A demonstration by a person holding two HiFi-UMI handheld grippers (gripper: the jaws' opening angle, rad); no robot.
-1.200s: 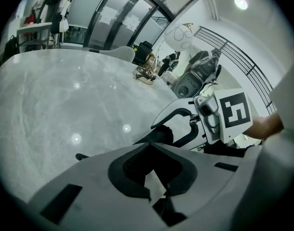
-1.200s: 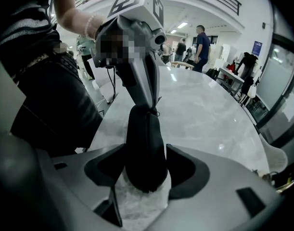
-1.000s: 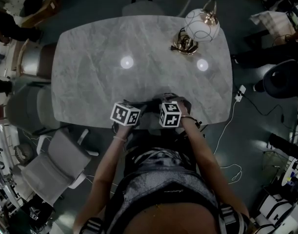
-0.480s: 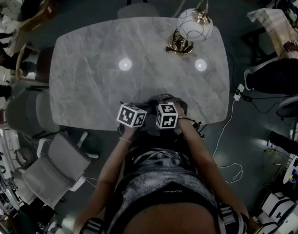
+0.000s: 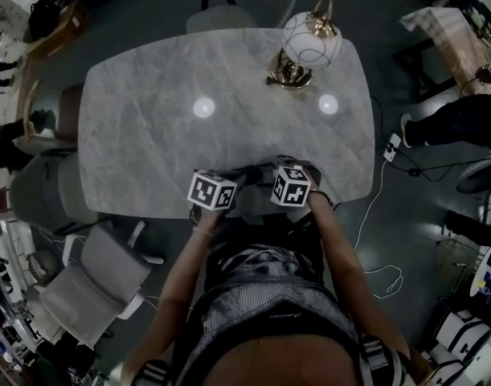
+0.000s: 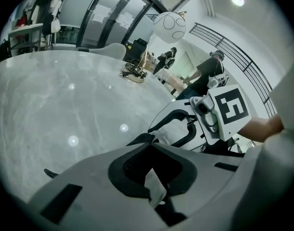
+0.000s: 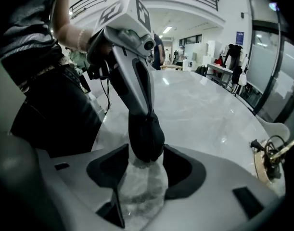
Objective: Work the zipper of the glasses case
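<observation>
We hold the left gripper [image 6: 151,167] pinched shut on a thin pale tab [image 6: 155,189], while the right gripper [image 7: 146,151], its wide jaws just now closing, has the dark glasses case [image 7: 146,129] between them, over the grey marble table [image 5: 165,143], with a globe lamp [image 5: 309,43] well beyond it and a grey chair [image 5: 92,276] behind the left gripper.

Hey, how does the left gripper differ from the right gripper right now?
The left gripper has its fingers shut together; the right gripper has them wide apart, having just closed a little. The left gripper's tip is at the glasses case, whereas the right gripper's fingers flank that case without pressing it. Both are hand-held over the table's near edge.
</observation>
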